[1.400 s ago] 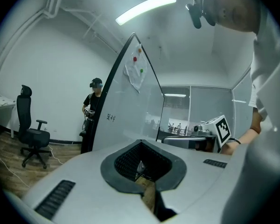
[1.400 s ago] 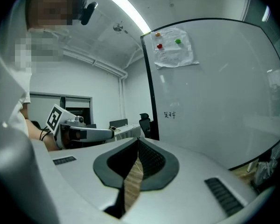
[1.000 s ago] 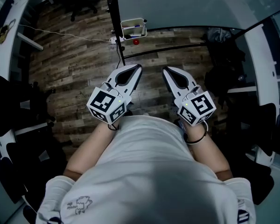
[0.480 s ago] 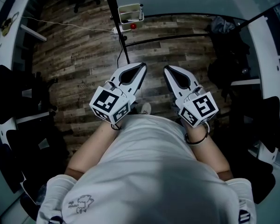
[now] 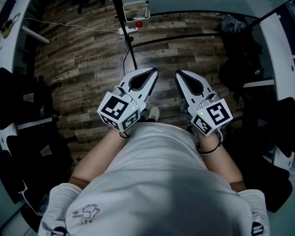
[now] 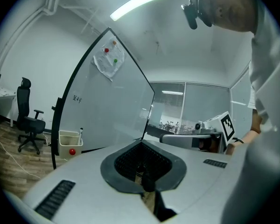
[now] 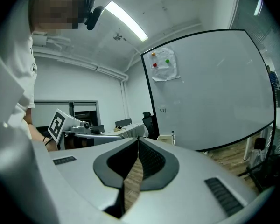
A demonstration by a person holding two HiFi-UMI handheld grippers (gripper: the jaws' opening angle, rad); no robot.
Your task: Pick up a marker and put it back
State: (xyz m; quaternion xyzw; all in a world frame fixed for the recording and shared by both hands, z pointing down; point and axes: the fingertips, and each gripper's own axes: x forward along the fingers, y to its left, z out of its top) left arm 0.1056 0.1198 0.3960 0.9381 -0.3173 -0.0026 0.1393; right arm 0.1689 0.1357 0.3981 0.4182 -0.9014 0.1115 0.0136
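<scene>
Wood floor (image 5: 88,58), one bin (image 5: 136,11), two closed claws (image 5: 154,70) (image 5: 177,73)

1. I've got both tools held low in front of the torso, side by side, noses pointing forward and away from the body.
2. On the left gripper (image 5: 151,72) the jaws are pressed together at the tips, with nothing between them.
3. The left marker cube (image 5: 118,111) sits at the rear of that tool, closest to the body.
4. On the right gripper (image 5: 180,74) the jaws meet at the tips too, and it's empty.
5. The right marker cube (image 5: 212,116) sits at the back in the same way.
6. The two noses lean slightly towards each other, near but apart.
7. The left forearm (image 5: 96,151) and right forearm (image 5: 222,163) are bare, with elbows bent and spread outward.
</scene>
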